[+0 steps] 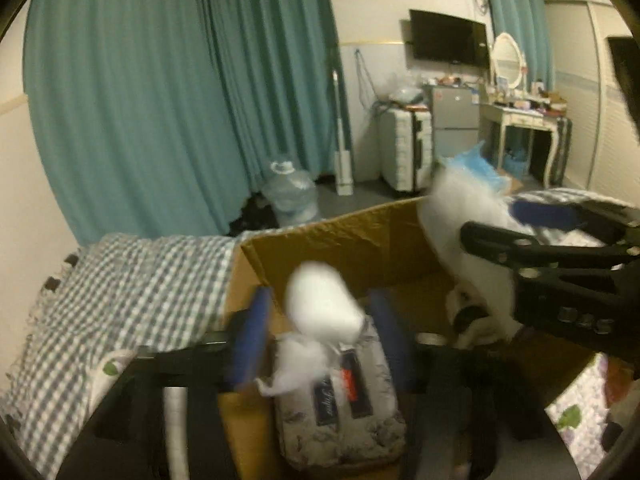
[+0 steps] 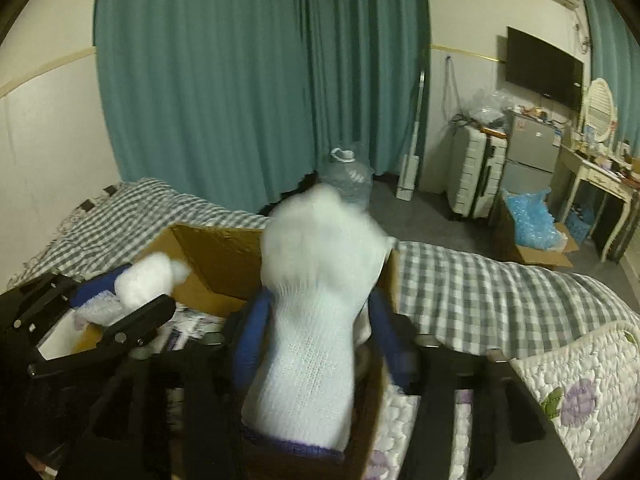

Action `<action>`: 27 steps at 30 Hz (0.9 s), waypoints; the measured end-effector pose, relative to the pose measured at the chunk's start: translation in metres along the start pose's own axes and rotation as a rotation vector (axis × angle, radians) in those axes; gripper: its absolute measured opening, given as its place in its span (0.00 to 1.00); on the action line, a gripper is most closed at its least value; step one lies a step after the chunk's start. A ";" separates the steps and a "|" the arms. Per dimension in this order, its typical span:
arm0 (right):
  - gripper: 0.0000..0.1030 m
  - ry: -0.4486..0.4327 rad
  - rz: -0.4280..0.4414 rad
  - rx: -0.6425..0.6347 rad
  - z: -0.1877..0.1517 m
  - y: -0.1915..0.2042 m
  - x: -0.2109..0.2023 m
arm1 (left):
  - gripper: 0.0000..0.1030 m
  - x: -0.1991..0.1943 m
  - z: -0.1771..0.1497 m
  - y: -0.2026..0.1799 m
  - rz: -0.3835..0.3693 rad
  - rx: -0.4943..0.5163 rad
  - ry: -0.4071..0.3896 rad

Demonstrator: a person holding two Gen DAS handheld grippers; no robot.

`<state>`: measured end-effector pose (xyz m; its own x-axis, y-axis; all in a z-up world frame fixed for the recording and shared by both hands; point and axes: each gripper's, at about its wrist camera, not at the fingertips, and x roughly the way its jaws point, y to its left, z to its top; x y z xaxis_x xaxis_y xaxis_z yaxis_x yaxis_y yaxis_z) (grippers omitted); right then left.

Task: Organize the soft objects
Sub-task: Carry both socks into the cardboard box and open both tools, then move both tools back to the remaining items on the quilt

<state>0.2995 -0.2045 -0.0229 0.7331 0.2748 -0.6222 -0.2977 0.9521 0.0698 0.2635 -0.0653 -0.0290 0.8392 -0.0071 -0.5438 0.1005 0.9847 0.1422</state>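
White knitted glove [image 2: 316,320] and white fluffy wad [image 1: 324,304], both blurred, above open cardboard box [image 1: 340,240].

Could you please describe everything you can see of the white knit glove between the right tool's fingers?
The white knit glove looks like soft cotton with a dark blue band at its cuff. It hangs upright and blurred between the blue pads of the right tool, cuff nearest the camera, fingers pointing away. It sits over the open cardboard box on the checked bedspread. The pads stand apart beside it; whether they touch it I cannot tell.
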 end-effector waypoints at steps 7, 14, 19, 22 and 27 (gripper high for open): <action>0.79 -0.087 -0.036 0.043 0.012 -0.011 -0.048 | 0.81 -0.022 0.008 0.006 0.066 -0.006 -0.025; 0.85 -0.200 -0.066 0.031 0.038 0.003 -0.156 | 0.81 -0.114 0.037 0.021 0.075 -0.021 -0.141; 0.90 -0.278 -0.090 -0.010 0.054 0.027 -0.247 | 0.91 -0.226 0.056 0.038 0.080 -0.018 -0.344; 0.99 -0.309 -0.080 -0.014 0.057 0.042 -0.293 | 0.92 -0.265 0.060 0.048 0.086 -0.018 -0.378; 1.00 -0.330 -0.055 -0.032 0.048 0.063 -0.344 | 0.92 -0.307 0.049 0.062 0.044 -0.029 -0.365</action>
<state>0.0580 -0.2322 0.2333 0.9053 0.2572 -0.3381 -0.2679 0.9633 0.0156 0.0382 -0.0108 0.1870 0.9783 -0.0209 -0.2060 0.0491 0.9899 0.1328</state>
